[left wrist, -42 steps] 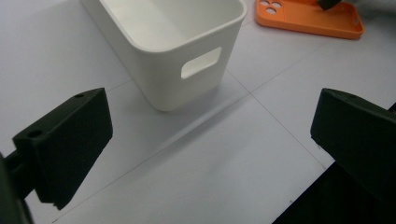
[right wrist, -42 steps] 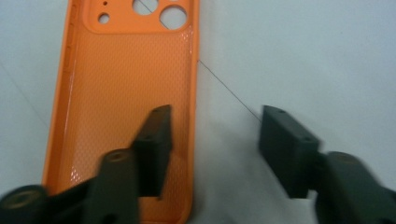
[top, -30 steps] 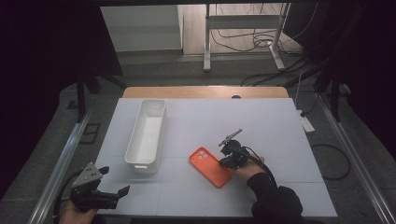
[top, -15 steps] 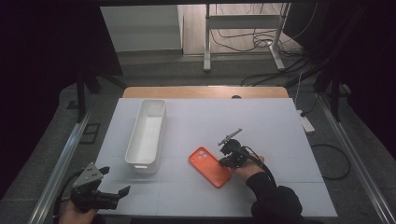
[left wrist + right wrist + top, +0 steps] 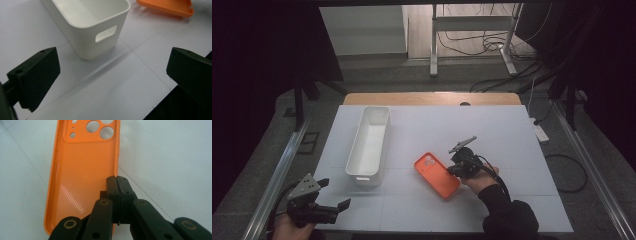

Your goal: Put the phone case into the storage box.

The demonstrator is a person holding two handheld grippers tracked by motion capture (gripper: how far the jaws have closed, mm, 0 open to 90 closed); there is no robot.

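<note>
An orange phone case (image 5: 435, 174) lies inside-up near the middle of the white table (image 5: 512, 140). In the right gripper view its camera holes point away and its right wall (image 5: 116, 157) runs in between the jaws. My right gripper (image 5: 117, 181) is shut on that edge of the phone case (image 5: 82, 170), and its place in the high view is at the case's right side (image 5: 454, 169). My left gripper (image 5: 333, 194) hovers open at the table's front left corner. In the left gripper view its jaws (image 5: 112, 75) stand wide apart with nothing between them.
A long white bin (image 5: 369, 142) stands empty left of the case, its handle end (image 5: 106, 33) close ahead of my left gripper. The orange case (image 5: 165, 7) shows beyond it. A wooden strip (image 5: 432, 98) borders the table's far edge; dark floor and cables surround it.
</note>
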